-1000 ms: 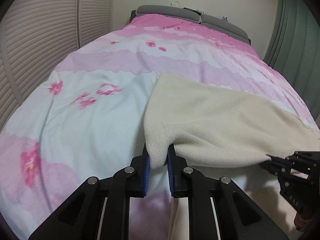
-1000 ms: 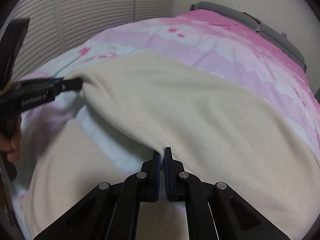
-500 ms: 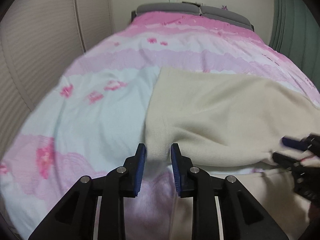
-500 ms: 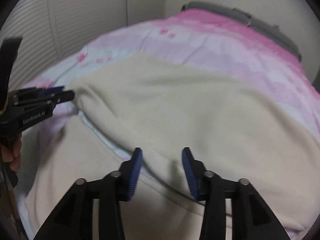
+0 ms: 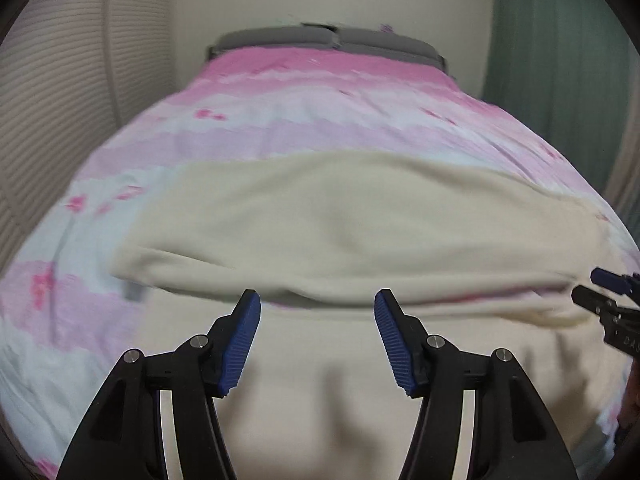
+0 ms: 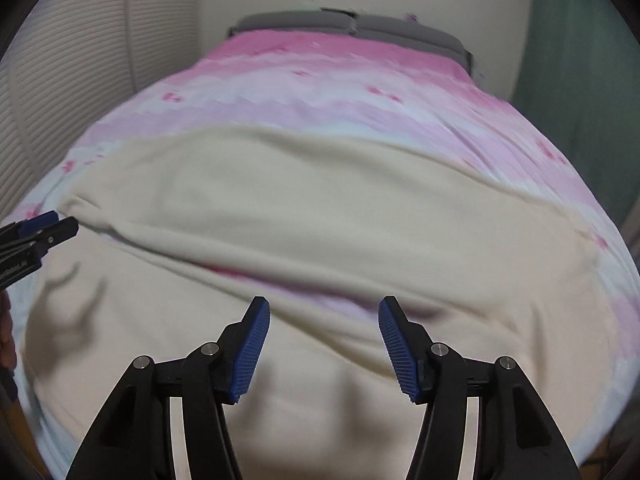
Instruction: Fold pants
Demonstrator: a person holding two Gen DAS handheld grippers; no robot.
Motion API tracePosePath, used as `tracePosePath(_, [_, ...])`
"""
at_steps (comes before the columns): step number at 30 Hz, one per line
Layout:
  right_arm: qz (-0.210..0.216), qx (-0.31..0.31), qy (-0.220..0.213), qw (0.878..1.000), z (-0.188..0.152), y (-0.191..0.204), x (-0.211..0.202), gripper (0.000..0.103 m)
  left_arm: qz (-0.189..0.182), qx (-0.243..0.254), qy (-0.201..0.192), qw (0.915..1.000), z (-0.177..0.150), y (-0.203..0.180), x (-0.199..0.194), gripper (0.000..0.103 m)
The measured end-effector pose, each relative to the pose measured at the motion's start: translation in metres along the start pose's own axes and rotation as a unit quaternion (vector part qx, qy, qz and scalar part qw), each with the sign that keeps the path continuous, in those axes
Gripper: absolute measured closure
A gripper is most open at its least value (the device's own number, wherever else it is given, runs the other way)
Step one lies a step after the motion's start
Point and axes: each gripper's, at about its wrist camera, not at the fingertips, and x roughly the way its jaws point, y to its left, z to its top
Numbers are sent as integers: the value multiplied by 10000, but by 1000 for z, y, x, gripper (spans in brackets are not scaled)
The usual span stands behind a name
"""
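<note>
Cream knit pants (image 5: 340, 220) lie across the bed, one leg folded over so that it lies alongside the other; they also show in the right wrist view (image 6: 300, 208). My left gripper (image 5: 317, 336) is open and empty, above the near leg just short of the folded edge. My right gripper (image 6: 324, 344) is open and empty over the near leg too. The right gripper's tips show at the right edge of the left wrist view (image 5: 604, 296). The left gripper's tips show at the left edge of the right wrist view (image 6: 48, 228).
The bed has a pink, white and pale blue floral cover (image 5: 320, 92) with grey pillows (image 5: 328, 38) at its head. Slatted closet doors (image 5: 52, 112) stand to the left. A green curtain (image 5: 560, 80) hangs to the right.
Both grippers have let go of the pants and opened wide. Both have drawn back from the folded edge, and the released leg has settled onto the bed.
</note>
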Motion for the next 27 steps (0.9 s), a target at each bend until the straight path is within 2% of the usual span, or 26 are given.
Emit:
tracePosePath(2, [84, 119, 90, 9999, -12, -13, -8, 45, 8, 44, 34, 10000, -12, -16, -7, 44])
tracePosePath(4, [213, 113, 125, 9996, -22, -10, -14, 45, 66, -63, 88, 9999, -26, -16, -16, 44])
tracePosePath(9, [874, -53, 31, 9962, -43, 48, -24, 45, 574, -503, 114, 9970, -71, 17, -51, 44])
tracePosePath(13, [1380, -248, -145, 9900, -61, 110, -34, 45, 1011, -1002, 210, 9896, -110, 65, -79, 44])
tracePosePath(15, [1511, -355, -164, 9877, -66, 132, -37, 45, 1091, -1336, 296, 9846, -129, 87, -90, 44])
tracePosePath(18, [1729, -487, -159, 9836, -73, 161, -41, 45, 927, -1992, 449, 9745, -158, 121, -102, 44])
tracePosePath(21, [1751, -604, -124, 9826, -76, 176, -43, 45, 646, -2480, 469, 9655, -173, 138, -104, 45])
tracePosePath(24, [1728, -583, -90, 9832, -74, 180, -42, 45, 356, -2617, 426, 9635, -172, 140, -99, 46])
tracePosePath(27, [1675, -538, -102, 9843, -70, 180, -43, 45, 266, -2570, 510, 9647, -168, 134, -87, 46])
